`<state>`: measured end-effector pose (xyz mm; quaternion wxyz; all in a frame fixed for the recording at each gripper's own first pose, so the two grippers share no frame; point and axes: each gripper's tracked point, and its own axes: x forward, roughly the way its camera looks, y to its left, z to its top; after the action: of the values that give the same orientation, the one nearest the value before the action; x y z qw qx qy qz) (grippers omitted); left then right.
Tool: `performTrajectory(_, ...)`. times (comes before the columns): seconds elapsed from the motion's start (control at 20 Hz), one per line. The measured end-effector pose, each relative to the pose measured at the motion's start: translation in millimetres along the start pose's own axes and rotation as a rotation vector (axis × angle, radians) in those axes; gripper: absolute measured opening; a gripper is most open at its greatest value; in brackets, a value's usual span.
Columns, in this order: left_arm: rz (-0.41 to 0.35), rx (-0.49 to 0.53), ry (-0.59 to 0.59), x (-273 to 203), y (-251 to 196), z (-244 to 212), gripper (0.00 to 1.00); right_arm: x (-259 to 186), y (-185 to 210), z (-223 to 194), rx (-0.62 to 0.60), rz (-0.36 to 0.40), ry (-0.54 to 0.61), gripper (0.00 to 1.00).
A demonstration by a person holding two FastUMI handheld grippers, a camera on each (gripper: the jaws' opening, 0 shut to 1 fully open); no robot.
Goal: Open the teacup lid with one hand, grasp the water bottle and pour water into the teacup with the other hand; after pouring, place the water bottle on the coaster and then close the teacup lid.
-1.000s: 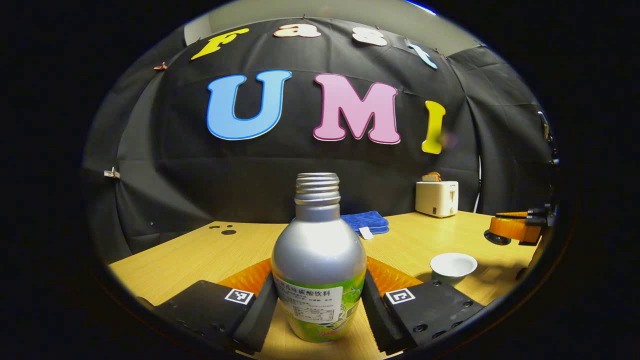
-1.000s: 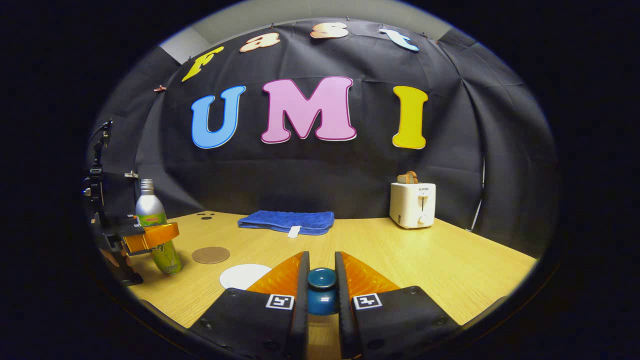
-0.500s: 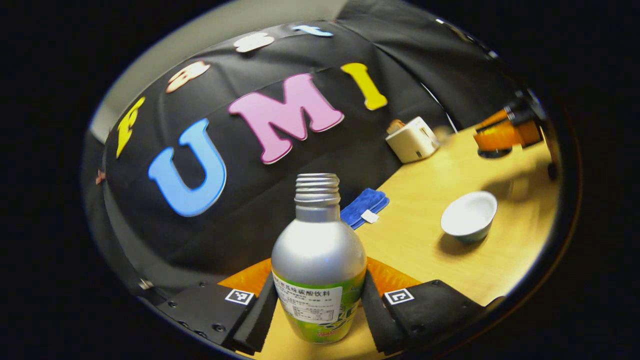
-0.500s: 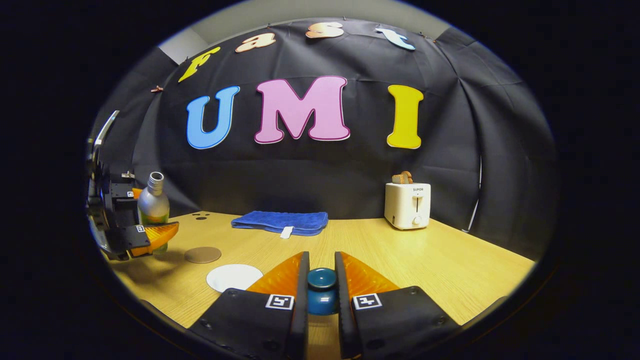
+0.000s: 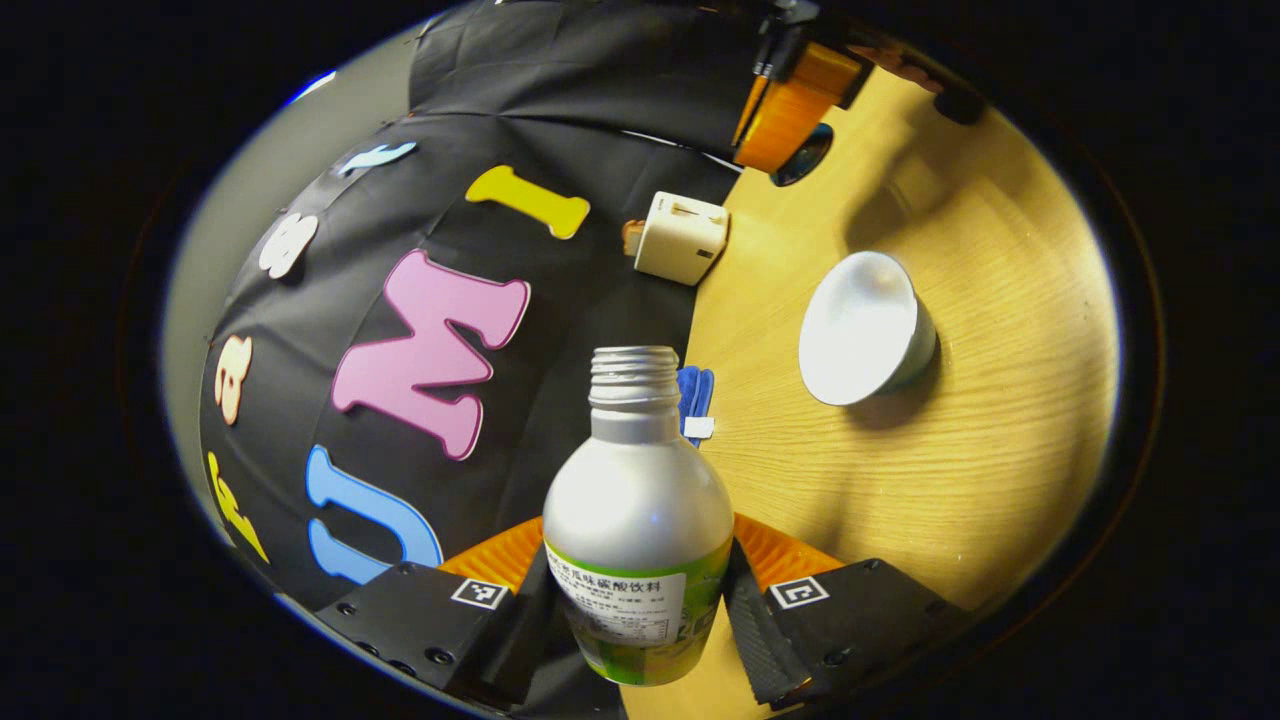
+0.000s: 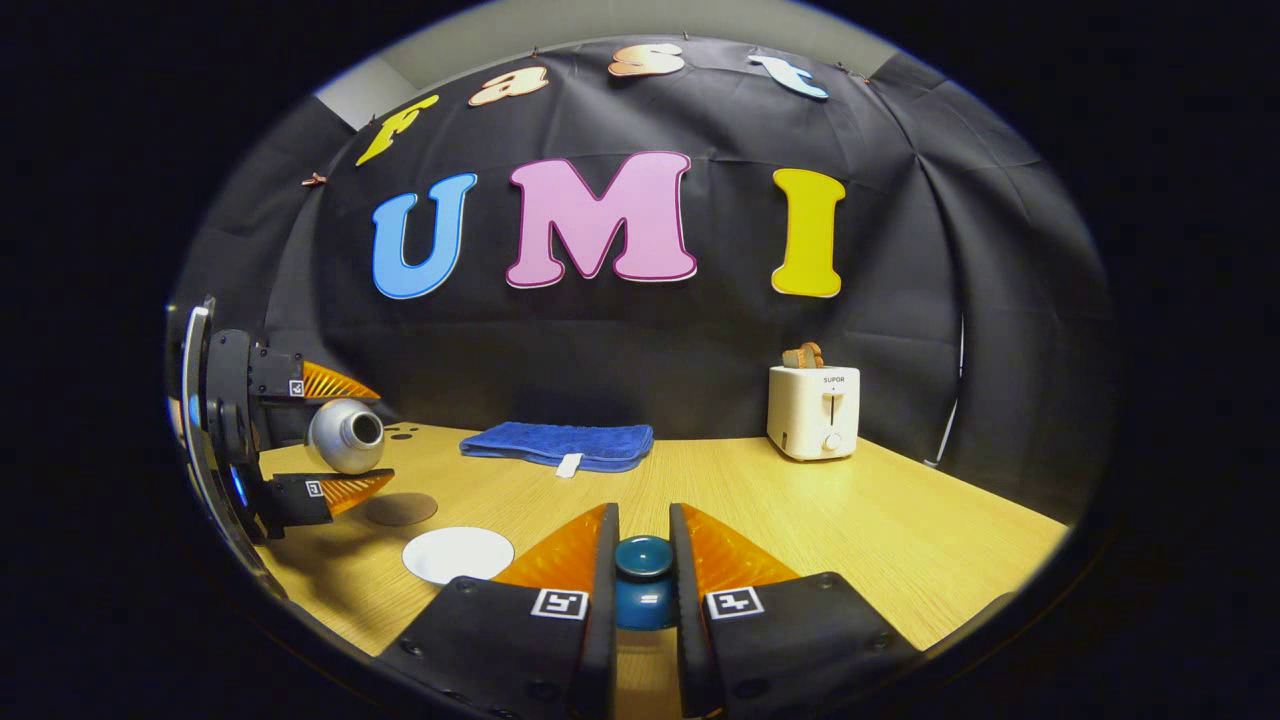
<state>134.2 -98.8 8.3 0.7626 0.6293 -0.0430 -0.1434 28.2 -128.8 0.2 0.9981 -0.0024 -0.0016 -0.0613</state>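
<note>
My left gripper (image 5: 637, 610) is shut on a silver water bottle (image 5: 637, 520) with a green label and no cap. In the right gripper view the bottle (image 6: 343, 436) lies almost level in the air, its mouth facing the open white teacup (image 6: 458, 554) from the upper left. In the left gripper view the teacup (image 5: 860, 328) stands on the table, off to the right of the bottle's mouth. No water shows. My right gripper (image 6: 643, 572) is shut on the dark blue teacup lid (image 6: 643, 585) by its knob, held off to the cup's right. A round brown coaster (image 6: 400, 508) lies behind the cup.
A white toaster (image 6: 818, 410) with toast stands at the back right of the wooden table (image 6: 850, 520). A folded blue towel (image 6: 556, 445) lies at the back middle. The booth's black cloth wall closes off the back.
My left gripper has rolled the bottle from upright to nearly level and lifted it toward the teacup. My right gripper has stayed put with the lid.
</note>
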Motion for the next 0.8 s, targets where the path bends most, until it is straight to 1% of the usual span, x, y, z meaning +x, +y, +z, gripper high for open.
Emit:
performTrajectory(0.1,-0.026,0.060,0.004,4.1,-4.7,1.3,0.80,0.0,0.3,0.2,0.000,0.000,0.000,0.28)
performTrajectory(0.3,-0.058,0.224,0.005,7.0,-9.9,1.9,0.79,0.1,0.4,0.9,-0.001,0.001,-0.001,0.28)
performTrajectory(0.45,-0.088,0.295,0.016,9.9,-14.3,-0.3,0.80,-0.2,0.5,0.7,-0.001,0.001,-0.001,0.28)
performTrajectory(0.55,-0.094,0.353,0.020,10.5,-14.9,1.5,0.80,0.2,0.2,0.7,-0.001,0.001,-0.001,0.28)
performTrajectory(0.8,-0.117,0.460,0.017,15.2,-13.9,6.7,0.80,-0.2,0.3,0.7,-0.001,0.001,0.000,0.28)
